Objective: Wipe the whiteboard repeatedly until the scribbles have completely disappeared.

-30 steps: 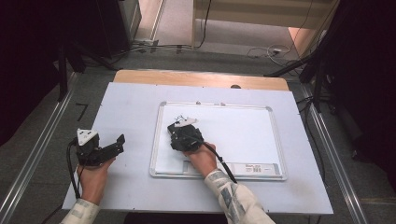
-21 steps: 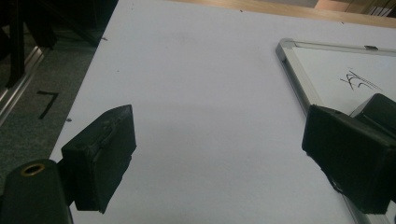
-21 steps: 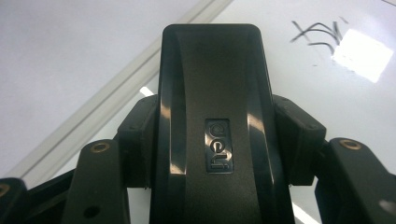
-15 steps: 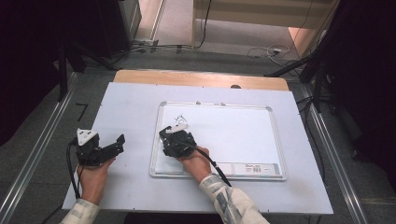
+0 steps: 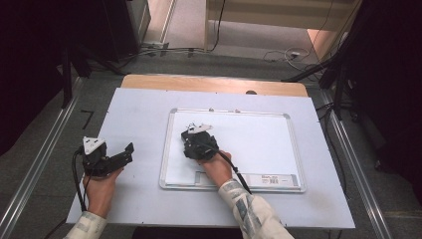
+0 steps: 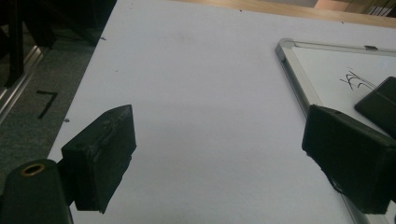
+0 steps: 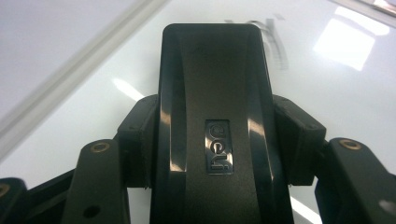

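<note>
A whiteboard [image 5: 259, 144] with a silver frame is seen lying flat on the pale surface [image 5: 144, 114], and everything else is placed here in relation to it. On the left part of the whiteboard, near its left edge, a black eraser [image 7: 215, 116] is held down against the white writing face by the right gripper [image 5: 198, 144]; in the right gripper view the jaws are seen clamped on the eraser's two long sides, with a small silver badge showing on its glossy back. Faint black pen marks [image 7: 273, 39] are visible on the whiteboard just past the far end of the eraser, and the same scribble [image 6: 357, 81] is seen in the left gripper view near the whiteboard's top left corner. A long printed label [image 5: 271, 178] is seen along the whiteboard's near edge, to the right of the person's right hand [image 5: 216, 167]. The left gripper [image 5: 112, 158] is held well to the left of the whiteboard, over the bare surface, with the person's left hand [image 5: 99, 186] behind it; its jaws are spread wide and nothing is between them, the pale surface being seen through the gap. In the left gripper view the whiteboard's left frame edge is seen running just behind the right-hand jaw.
</note>
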`<state>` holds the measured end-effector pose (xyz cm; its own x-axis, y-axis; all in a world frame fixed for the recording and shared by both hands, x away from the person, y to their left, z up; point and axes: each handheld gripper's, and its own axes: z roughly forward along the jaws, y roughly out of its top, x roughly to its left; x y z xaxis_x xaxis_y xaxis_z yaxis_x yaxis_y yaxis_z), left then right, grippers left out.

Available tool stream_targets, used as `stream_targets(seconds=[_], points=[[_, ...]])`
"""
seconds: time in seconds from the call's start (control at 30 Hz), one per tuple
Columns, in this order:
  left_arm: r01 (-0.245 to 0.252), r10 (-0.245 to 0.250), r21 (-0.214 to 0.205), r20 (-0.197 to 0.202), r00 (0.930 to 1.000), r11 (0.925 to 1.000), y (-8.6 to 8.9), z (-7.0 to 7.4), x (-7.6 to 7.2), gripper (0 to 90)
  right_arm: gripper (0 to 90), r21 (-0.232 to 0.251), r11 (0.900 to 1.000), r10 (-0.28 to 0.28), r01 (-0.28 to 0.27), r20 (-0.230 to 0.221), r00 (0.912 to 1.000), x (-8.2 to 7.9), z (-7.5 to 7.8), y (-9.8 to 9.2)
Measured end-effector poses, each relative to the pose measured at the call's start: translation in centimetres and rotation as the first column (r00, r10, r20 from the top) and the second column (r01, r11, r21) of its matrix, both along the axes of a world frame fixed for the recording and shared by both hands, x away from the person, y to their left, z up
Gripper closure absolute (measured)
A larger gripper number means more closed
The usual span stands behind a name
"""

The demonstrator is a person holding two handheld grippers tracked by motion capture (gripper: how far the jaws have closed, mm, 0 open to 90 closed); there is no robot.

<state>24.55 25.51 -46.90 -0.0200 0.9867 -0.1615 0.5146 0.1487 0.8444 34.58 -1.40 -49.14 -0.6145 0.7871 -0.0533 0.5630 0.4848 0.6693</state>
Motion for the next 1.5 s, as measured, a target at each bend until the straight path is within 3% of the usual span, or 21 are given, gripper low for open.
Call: stream_targets(seconds=[0.13,0.63,0.97,1.33,1.5], points=[[0.002,-0.002,0.000,-0.003,1.0000,1.0000,0.0,-0.1,0.0,10.3,37.6,-0.002,0.9994,0.036,-0.036,0.001,0.9994,-0.7,0.0,1.3],[-0.002,0.002,-0.008,-0.001,1.0000,1.0000,0.3,0.0,-0.2,10.2,37.6,0.005,0.9997,-0.023,0.023,-0.005,0.9997,4.1,0.1,2.4],[-0.007,0.007,-0.015,-0.005,1.0000,0.9999,0.6,-0.2,-0.4,10.3,37.6,0.012,0.9971,-0.075,0.075,-0.005,0.9972,7.0,0.2,1.2],[-0.005,0.005,-0.013,-0.003,1.0000,0.9999,0.6,-0.1,-0.4,10.2,37.6,0.005,0.9888,-0.149,0.149,-0.007,0.9888,8.9,0.4,-1.2],[-0.002,0.002,-0.011,0.000,1.0000,0.9999,0.4,-0.1,-0.4,10.3,37.7,-0.001,0.9840,-0.178,0.178,-0.002,0.9840,9.5,0.4,-0.8]])
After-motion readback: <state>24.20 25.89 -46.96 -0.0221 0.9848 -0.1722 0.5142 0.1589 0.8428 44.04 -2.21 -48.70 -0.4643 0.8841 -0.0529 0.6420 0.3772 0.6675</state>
